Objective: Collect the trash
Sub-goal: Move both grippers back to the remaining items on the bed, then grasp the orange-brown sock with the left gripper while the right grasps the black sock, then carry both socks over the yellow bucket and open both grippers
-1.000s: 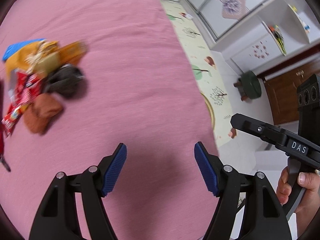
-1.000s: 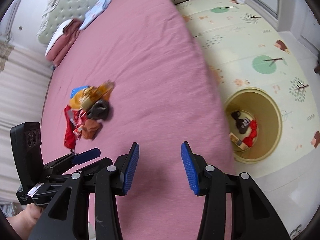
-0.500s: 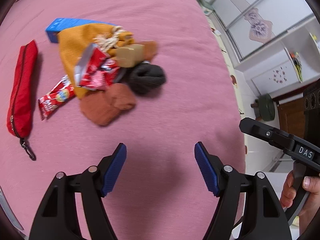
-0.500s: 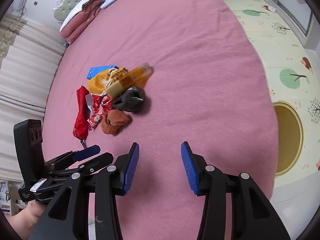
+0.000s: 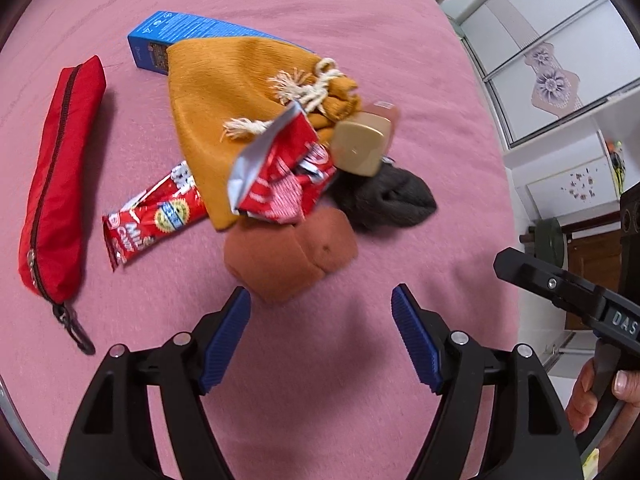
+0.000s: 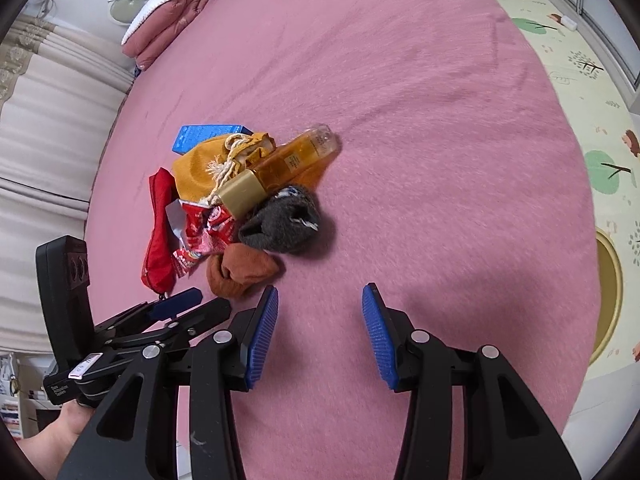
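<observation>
My left gripper [image 5: 320, 336] gapes wide, my right gripper [image 6: 320, 336] narrower — both empty. One mustard pouch [image 5: 224, 120] — contents hidden — two sock balls [image 5: 292, 256].

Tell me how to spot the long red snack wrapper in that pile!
On the pink bedspread lies a small pile of clutter. At its left side, between the red zip-up fabric pencil case and the mustard-yellow drawstring cloth pouch, lies the long red snack wrapper. Unlike the crumpled, torn-open red foil packet, it lies flat and sealed.
</observation>
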Available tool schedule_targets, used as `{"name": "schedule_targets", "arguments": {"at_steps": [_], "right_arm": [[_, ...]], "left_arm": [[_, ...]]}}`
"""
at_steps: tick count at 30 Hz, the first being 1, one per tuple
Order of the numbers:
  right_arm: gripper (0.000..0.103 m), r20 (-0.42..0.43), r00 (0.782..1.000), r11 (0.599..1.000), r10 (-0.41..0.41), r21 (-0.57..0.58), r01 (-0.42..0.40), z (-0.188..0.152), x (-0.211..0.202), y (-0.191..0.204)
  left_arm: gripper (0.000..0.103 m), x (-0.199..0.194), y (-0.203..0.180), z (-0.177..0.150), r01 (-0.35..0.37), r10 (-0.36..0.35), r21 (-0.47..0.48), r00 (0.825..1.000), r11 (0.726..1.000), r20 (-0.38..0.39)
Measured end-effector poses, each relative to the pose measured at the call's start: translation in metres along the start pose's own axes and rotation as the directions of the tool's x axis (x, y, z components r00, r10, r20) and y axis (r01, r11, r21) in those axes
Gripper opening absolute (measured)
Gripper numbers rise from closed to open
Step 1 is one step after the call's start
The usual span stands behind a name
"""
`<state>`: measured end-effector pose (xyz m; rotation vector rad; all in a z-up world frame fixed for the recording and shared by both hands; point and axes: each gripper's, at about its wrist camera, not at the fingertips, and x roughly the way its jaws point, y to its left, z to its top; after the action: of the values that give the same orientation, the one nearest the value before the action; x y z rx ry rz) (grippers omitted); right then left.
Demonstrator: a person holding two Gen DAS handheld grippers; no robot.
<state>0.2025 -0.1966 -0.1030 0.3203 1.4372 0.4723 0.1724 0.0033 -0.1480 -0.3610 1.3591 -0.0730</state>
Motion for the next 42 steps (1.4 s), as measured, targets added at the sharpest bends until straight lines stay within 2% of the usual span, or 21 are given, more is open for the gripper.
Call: {"name": "schedule_targets", "arguments": {"at_steps": [5, 7, 16, 18, 20, 21, 22, 23, 28, 35, 42], "right_arm": [[0.050, -0.010, 1.000, 1.000, 0.001, -0.023, -0.001, 0.013, 0.014, 0.008], [0.056, -0.012, 1.000, 1.000, 0.007, -0.023, -0.007, 0.018, 0.019, 0.009], [0.057, -0.049, 0.998, 1.000, 0.024, -0.018, -0.024, 0.035, 0.043, 0.013], [0.057, -0.062, 0.998, 1.000, 0.022, -0.018, -0.023, 0.038, 0.050, 0.014], [0.057, -0.076, 0.997, 1.000, 0.022, -0.011, -0.022, 0.042, 0.057, 0.014], [0.051, -0.088, 0.996, 1.000, 0.021, -0.003, -0.021, 0.043, 0.061, 0.014], [0.025, -0.100, 0.995, 1.000, 0.024, 0.002, -0.024, 0.044, 0.064, 0.013], [0.013, -0.114, 0.993, 1.000, 0.031, 0.002, -0.030, 0.045, 0.068, 0.014], [0.011, -0.100, 0.995, 0.999, 0.019, -0.027, -0.022, 0.040, 0.060, 0.018], [0.011, -0.088, 0.996, 0.999, 0.031, -0.004, -0.031, 0.013, 0.035, 0.006], [0.011, -0.058, 0.997, 0.999, 0.046, 0.028, -0.045, -0.022, -0.001, -0.012]], "left_arm": [[0.073, 0.013, 0.007, 0.010, -0.002, 0.001, -0.021, 1.000, 1.000, -0.010], [0.075, 0.020, 0.010, 0.018, -0.002, 0.002, -0.030, 1.000, 1.000, -0.019], [0.074, 0.042, 0.014, 0.031, -0.003, 0.000, -0.066, 0.999, 0.998, -0.048], [0.067, 0.047, 0.012, 0.036, -0.023, 0.019, -0.065, 0.998, 0.998, -0.054], [0.054, 0.052, 0.010, 0.038, -0.064, 0.060, -0.057, 0.996, 0.996, -0.062], [0.052, 0.052, 0.011, 0.038, -0.071, 0.068, -0.060, 0.996, 0.996, -0.061], [0.048, 0.052, 0.011, 0.038, -0.073, 0.070, -0.063, 0.996, 0.995, -0.060], [0.044, 0.052, 0.012, 0.038, -0.074, 0.069, -0.072, 0.996, 0.995, -0.060], [0.037, 0.041, 0.023, 0.029, -0.026, 0.020, -0.112, 0.998, 0.993, -0.052], [0.036, 0.028, 0.028, 0.004, 0.016, -0.026, -0.151, 0.998, 0.988, -0.061], [0.036, 0.012, 0.002, -0.025, 0.063, -0.072, -0.134, 0.996, 0.989, -0.060]]}}
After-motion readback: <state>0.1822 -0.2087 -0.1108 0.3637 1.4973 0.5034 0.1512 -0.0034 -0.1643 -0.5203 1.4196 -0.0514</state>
